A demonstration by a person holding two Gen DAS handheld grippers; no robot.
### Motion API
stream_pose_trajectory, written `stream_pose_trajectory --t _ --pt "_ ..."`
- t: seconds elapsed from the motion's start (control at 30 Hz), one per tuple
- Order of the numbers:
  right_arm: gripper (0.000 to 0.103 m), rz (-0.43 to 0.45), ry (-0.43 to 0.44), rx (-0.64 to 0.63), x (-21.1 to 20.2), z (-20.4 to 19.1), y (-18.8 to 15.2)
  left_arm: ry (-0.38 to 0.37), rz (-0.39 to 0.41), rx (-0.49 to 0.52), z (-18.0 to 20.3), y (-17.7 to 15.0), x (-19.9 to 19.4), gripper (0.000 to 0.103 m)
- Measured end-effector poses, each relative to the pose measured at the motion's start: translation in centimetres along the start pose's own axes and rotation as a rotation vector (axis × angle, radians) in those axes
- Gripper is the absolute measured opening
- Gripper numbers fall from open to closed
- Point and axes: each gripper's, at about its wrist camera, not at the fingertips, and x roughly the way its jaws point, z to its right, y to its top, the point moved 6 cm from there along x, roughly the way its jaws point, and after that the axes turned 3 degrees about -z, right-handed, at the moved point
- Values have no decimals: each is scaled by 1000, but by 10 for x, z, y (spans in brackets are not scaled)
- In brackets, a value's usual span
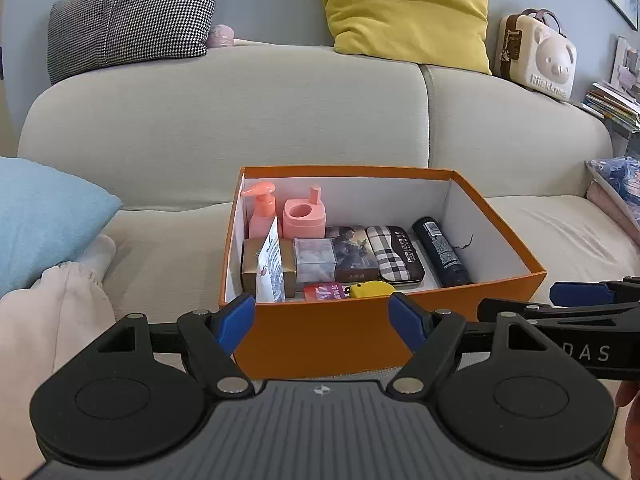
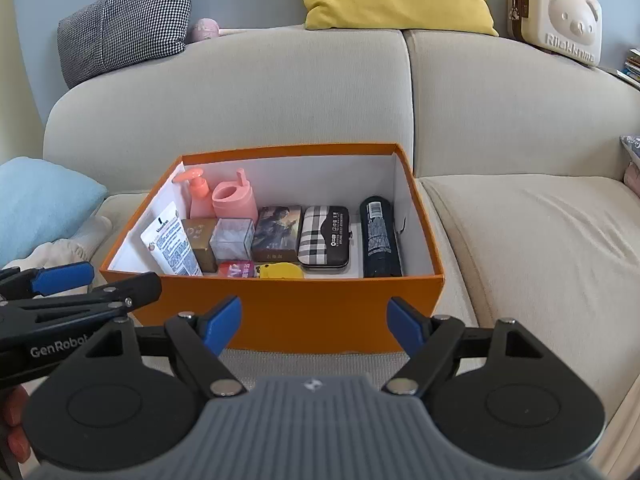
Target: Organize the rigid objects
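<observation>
An orange box (image 1: 328,336) (image 2: 280,312) with white inside walls sits on the sofa seat. It holds several items in rows: a pink pump bottle (image 2: 199,196), a pink cup (image 2: 235,200), a white tube (image 2: 172,240), a plaid case (image 2: 325,236), a black can (image 2: 379,236) and a yellow toy (image 2: 280,270). My left gripper (image 1: 322,316) hovers open just before the box's near wall, nothing between its blue pads. My right gripper (image 2: 314,322) stands open the same way, empty. Each gripper shows at the edge of the other's view.
The beige sofa (image 2: 520,240) stretches to both sides of the box. A light blue cushion (image 1: 40,216) and a pale pink cloth (image 1: 48,320) lie to the left. Houndstooth and yellow cushions and a cream bear case (image 2: 560,12) rest on the sofa back.
</observation>
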Motion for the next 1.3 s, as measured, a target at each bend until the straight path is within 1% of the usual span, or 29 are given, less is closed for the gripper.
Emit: stream_pose_trajectory --t 0.77,1.3 --pt "80 -6 -1 -11 0 -4 -2 20 2 0 -5 4 -2 88" --pt "80 -16 6 -19 0 -5 -5 19 5 -2 -6 4 -2 87"
